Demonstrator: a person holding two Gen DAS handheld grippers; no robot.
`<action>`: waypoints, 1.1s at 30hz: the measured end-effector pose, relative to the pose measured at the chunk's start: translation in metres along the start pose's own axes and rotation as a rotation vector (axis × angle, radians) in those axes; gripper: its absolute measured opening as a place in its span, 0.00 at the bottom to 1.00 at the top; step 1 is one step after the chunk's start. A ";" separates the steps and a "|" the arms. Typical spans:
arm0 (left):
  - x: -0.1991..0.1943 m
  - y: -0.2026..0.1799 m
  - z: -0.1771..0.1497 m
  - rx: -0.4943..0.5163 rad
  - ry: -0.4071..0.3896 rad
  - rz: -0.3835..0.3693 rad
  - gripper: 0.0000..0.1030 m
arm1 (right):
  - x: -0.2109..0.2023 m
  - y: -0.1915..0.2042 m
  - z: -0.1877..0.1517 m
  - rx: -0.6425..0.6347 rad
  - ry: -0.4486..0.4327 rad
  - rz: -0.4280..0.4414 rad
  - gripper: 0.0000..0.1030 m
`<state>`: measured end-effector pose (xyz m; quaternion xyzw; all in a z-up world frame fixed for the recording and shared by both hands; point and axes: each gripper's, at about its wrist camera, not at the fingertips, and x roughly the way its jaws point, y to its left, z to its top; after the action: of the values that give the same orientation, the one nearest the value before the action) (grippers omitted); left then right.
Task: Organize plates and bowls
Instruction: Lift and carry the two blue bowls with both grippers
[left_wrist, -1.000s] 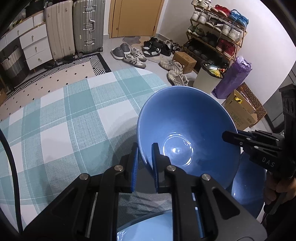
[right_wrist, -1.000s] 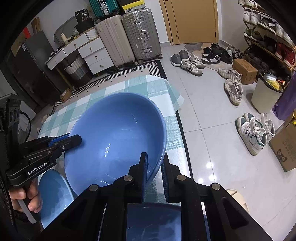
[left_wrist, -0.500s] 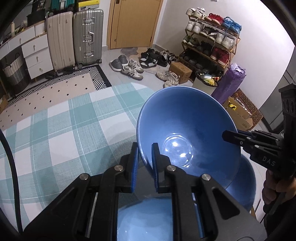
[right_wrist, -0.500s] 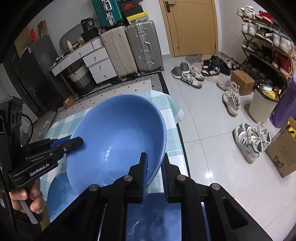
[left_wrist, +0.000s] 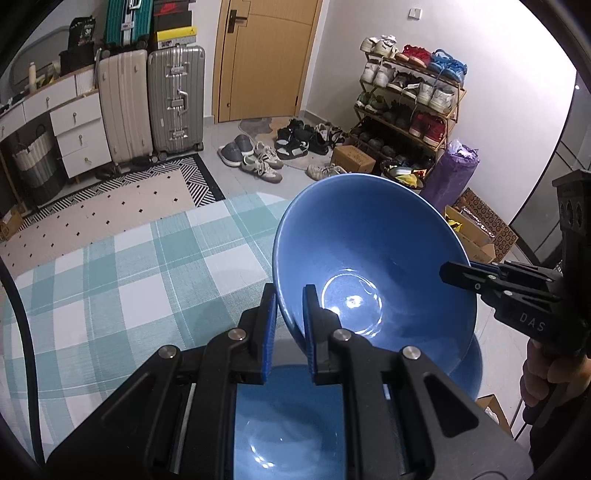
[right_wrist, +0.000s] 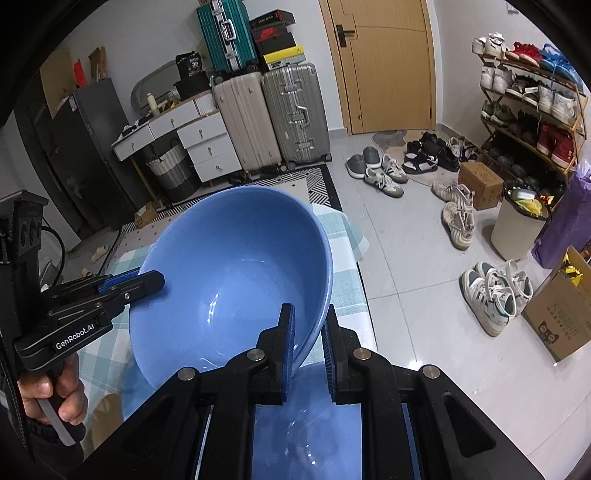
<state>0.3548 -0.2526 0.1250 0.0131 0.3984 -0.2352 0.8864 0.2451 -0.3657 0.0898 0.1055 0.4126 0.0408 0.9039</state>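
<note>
A large blue bowl (left_wrist: 373, 258) (right_wrist: 236, 266) is held in the air between both grippers, above the table. My left gripper (left_wrist: 288, 295) is shut on its left rim and also shows in the right wrist view (right_wrist: 147, 277). My right gripper (right_wrist: 308, 317) is shut on the opposite rim and shows in the left wrist view (left_wrist: 458, 271). Below the bowl lies more blue dishware (left_wrist: 288, 424) (right_wrist: 317, 413), partly hidden by the gripper bodies; another blue piece (left_wrist: 469, 373) peeks out under the bowl's right side.
The table carries a teal and white checked cloth (left_wrist: 110, 288); its right edge (right_wrist: 364, 280) drops to a tiled floor. Beyond stand suitcases (left_wrist: 173, 99), a drawer unit (left_wrist: 77, 125), scattered shoes (left_wrist: 266, 155), a shoe rack (left_wrist: 410, 99) and a bin (right_wrist: 517, 225).
Both grippers have lifted the blue bowl higher above the table; the table and the dishware beneath now sit lower in both views. Both grips are unchanged.
</note>
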 end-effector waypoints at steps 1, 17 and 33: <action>-0.006 -0.001 0.000 0.001 -0.004 0.001 0.11 | -0.005 0.002 -0.001 -0.001 -0.005 0.003 0.14; -0.098 -0.017 -0.025 0.006 -0.048 0.031 0.11 | -0.054 0.041 -0.016 -0.036 -0.055 0.046 0.14; -0.147 -0.015 -0.059 -0.014 -0.063 0.056 0.11 | -0.062 0.060 -0.033 -0.061 -0.053 0.081 0.14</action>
<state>0.2234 -0.1937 0.1915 0.0107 0.3713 -0.2077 0.9049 0.1805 -0.3119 0.1283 0.0956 0.3826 0.0872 0.9148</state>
